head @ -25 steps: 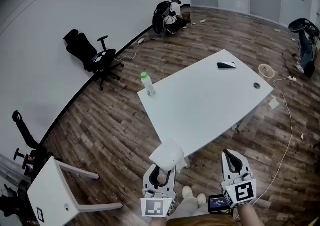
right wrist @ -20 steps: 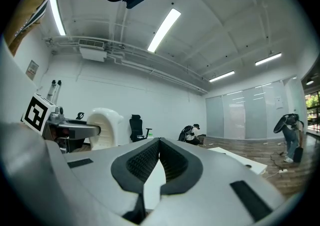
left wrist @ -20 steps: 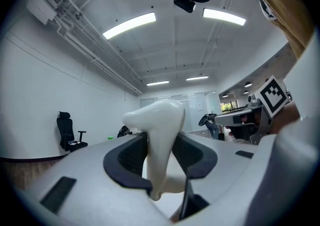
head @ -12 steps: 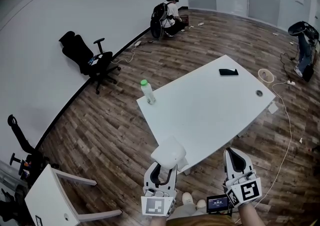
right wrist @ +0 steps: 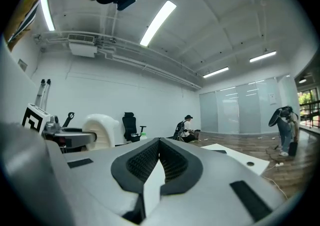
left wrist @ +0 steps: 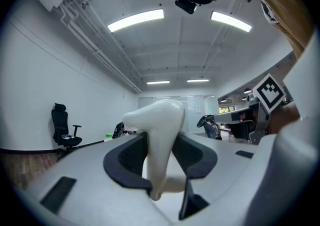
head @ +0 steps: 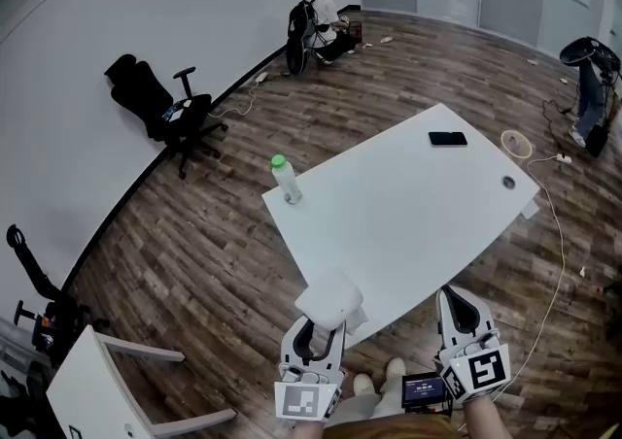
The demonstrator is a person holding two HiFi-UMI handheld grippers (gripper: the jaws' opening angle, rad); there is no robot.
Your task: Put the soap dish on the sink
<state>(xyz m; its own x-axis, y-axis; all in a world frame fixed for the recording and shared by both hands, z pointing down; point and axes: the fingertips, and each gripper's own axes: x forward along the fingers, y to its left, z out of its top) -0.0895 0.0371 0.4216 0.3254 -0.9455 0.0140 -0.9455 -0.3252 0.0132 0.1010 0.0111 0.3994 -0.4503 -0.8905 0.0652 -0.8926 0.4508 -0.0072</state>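
Now soap dish (head: 330, 297) (left fingers (left wrist: 131, 156) clamped) overhangs table (head: 408, 223) near corner

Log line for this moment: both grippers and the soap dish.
left gripper: shut on soap dish | right gripper: shut, empty | white table: ahead

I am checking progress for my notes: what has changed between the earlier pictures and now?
Both grippers have come slightly nearer the white table. The left gripper still holds the soap dish; the right gripper stays shut and empty. Bottle and phone have not moved.
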